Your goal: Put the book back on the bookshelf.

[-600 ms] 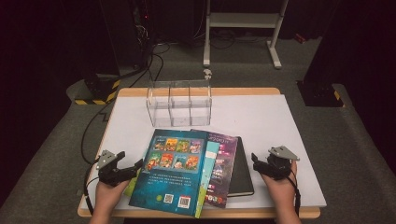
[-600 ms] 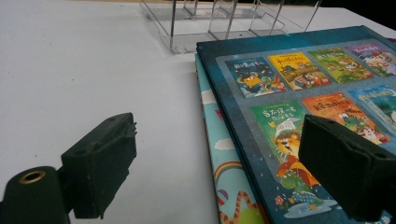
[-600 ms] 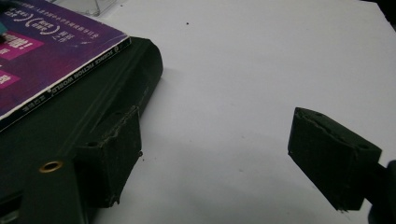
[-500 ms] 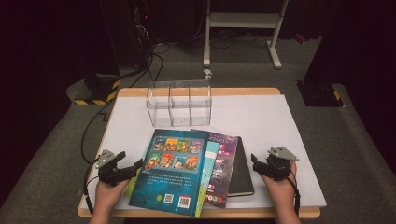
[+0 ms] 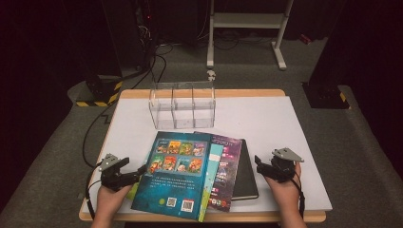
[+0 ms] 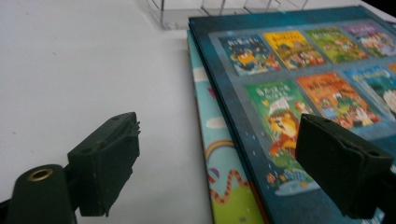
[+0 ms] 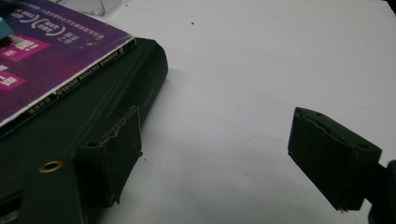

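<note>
The black notebook (image 5: 246,171) lies mostly hidden beneath the purple book (image 5: 227,164), apparently closed.

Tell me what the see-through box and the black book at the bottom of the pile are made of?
The see-through box looks like clear hard plastic, maybe acrylic: you can see the table through its walls and dividers, and the edges catch light. The black book seems to have a matte cover, possibly soft leather-like material; it looks dull with a rounded edge, but the pictures cannot settle it.

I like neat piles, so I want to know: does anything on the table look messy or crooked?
Yes. The books are stacked unevenly: the teal book lies tilted on top, with the purple book and black book sticking out to its right. The clear organizer stands straight. Nothing looks spilled or broken.
</note>
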`<state>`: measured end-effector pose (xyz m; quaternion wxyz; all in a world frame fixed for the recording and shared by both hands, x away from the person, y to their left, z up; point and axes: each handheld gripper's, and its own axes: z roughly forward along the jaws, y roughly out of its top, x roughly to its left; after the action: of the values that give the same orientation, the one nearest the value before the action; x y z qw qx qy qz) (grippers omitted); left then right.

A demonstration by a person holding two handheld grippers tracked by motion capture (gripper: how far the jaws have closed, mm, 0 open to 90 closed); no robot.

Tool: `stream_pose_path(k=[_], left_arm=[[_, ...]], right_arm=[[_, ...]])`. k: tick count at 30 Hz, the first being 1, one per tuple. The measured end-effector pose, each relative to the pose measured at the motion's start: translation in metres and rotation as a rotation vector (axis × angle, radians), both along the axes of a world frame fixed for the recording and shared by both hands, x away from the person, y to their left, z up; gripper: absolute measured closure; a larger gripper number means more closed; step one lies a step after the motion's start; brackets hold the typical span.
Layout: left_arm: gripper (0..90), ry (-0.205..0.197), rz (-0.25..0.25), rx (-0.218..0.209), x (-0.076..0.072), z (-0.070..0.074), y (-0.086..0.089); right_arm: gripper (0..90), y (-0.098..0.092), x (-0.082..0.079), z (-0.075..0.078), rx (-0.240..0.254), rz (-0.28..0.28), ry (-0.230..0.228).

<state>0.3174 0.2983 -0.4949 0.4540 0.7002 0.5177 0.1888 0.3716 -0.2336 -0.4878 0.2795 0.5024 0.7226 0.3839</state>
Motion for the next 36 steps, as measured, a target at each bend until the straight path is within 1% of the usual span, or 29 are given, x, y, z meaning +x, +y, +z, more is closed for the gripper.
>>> stream_pose_path(k=[3,5,7,9,12,15,18,23,25,26,27,28,29,30,31,33,35,36], left_arm=[[14.6,0.04,-0.032,0.007,-0.004,-0.004,-0.002],[14.5,0.058,-0.05,-0.012,-0.008,-0.005,-0.004],[14.5,0.062,-0.066,-0.017,-0.013,-0.005,-0.008],[14.5,0.072,-0.077,-0.007,-0.015,-0.006,-0.012],[14.7,0.093,-0.102,-0.04,-0.018,-0.008,-0.015],[14.6,0.094,-0.091,-0.041,-0.021,-0.008,-0.016],[15.8,0.101,-0.091,-0.032,-0.024,-0.007,-0.015],[18.0,0.12,-0.126,-0.023,-0.027,-0.005,-0.017],[19.2,0.122,-0.147,-0.018,-0.029,-0.004,-0.02],[20.2,0.115,-0.166,-0.014,-0.03,-0.003,-0.021],[35.3,0.107,-0.231,-0.078,-0.032,-0.002,-0.024],[32.7,0.108,-0.265,-0.082,-0.033,-0.001,-0.029],[32.3,0.097,-0.28,-0.047,-0.035,0.0,-0.036],[33.9,0.092,-0.285,-0.026,-0.037,0.0,-0.041],[31.8,0.078,-0.278,-0.01,-0.039,0.001,-0.045],[31.5,0.078,-0.273,-0.008,-0.038,0.002,-0.043],[29.8,0.06,-0.213,-0.008,-0.037,0.002,-0.033],[28.2,0.057,-0.188,-0.011,-0.036,0.001,-0.029]], right_arm=[[17.6,0.004,0.004,0.002,0.016,0.014,0.004],[17.9,0.009,0.006,0.004,0.022,0.023,-0.008],[17.9,0.014,0.008,0.005,0.021,0.037,-0.012],[18.0,0.019,0.01,0.006,0.02,0.053,-0.016],[18.4,0.025,0.011,0.009,0.031,0.071,-0.033],[18.5,0.029,0.013,0.011,0.042,0.088,-0.044],[18.6,0.033,0.014,0.011,0.04,0.096,-0.041],[18.7,0.034,0.015,0.011,0.043,0.097,-0.038],[18.8,0.035,0.015,0.012,0.043,0.095,-0.041],[18.7,0.035,0.016,0.012,0.042,0.096,-0.042],[18.8,0.036,0.016,0.012,0.043,0.096,-0.042],[18.8,0.037,0.016,0.012,0.041,0.096,-0.041],[18.8,0.037,0.017,0.011,0.039,0.098,-0.041],[18.8,0.038,0.017,0.011,0.039,0.099,-0.04],[18.8,0.038,0.017,0.011,0.038,0.099,-0.04],[18.8,0.039,0.017,0.012,0.036,0.1,-0.043],[18.8,0.037,0.016,0.013,0.039,0.098,-0.05],[18.8,0.036,0.016,0.013,0.041,0.095,-0.052]])
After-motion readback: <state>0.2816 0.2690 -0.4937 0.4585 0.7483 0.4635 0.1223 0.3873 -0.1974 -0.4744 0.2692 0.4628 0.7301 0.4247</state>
